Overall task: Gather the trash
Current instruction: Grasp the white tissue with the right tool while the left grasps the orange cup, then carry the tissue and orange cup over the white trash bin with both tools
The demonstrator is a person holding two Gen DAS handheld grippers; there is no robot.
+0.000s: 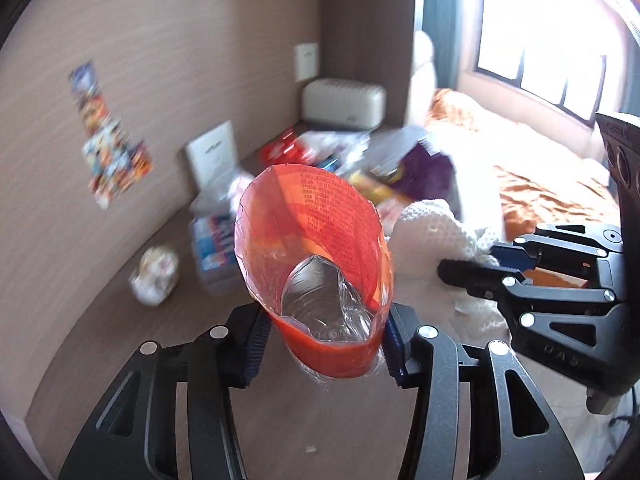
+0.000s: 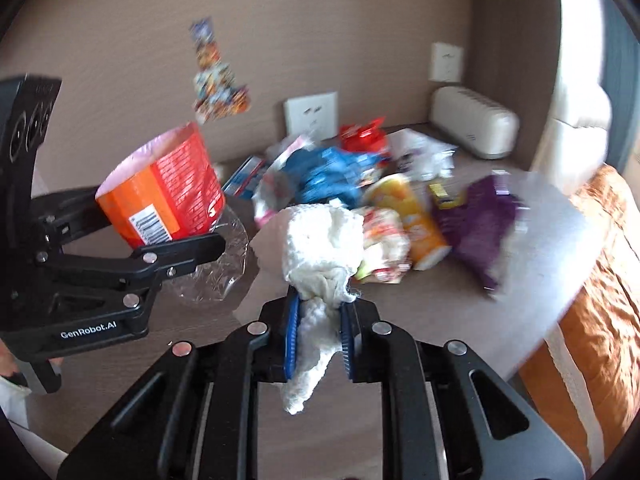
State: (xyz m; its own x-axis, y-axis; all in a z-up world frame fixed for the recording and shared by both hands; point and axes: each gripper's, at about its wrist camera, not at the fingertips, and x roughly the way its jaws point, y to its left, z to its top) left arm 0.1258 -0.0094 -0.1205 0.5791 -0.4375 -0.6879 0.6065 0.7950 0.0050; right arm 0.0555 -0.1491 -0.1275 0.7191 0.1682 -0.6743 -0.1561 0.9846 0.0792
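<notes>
Left gripper [image 1: 326, 344] pinches an orange wrapper [image 1: 320, 232] at its lower end, pads [image 1: 256, 340] pressed on both sides; the wrapper stands open like a tube, clear plastic crumpled inside its base. From the right wrist view the same wrapper [image 2: 160, 196] shows a barcode and small white print, held off the table [image 2: 400, 320] with clear film [image 2: 216, 268] hanging under it.

Right gripper [image 2: 318, 336] is clamped tight on a white cloth [image 2: 320, 240], blue pads [image 2: 291, 340] squeezing its narrow neck; the bulk bunches up beyond the fingers and a tail hangs down behind them. In the left view the cloth [image 1: 432, 232] sits just right of the wrapper.

Rest of the trash lies on the table behind (blurred): blue bag [image 2: 332, 176], red packet [image 2: 362, 138], yellow can [image 2: 416, 216] lying on its side, purple bag [image 2: 480, 220], small crumpled packet [image 2: 382, 244] touching the can. A white crumpled wad [image 1: 154, 276] lies apart near the wall. Cream box [image 2: 474, 126] in the corner.
</notes>
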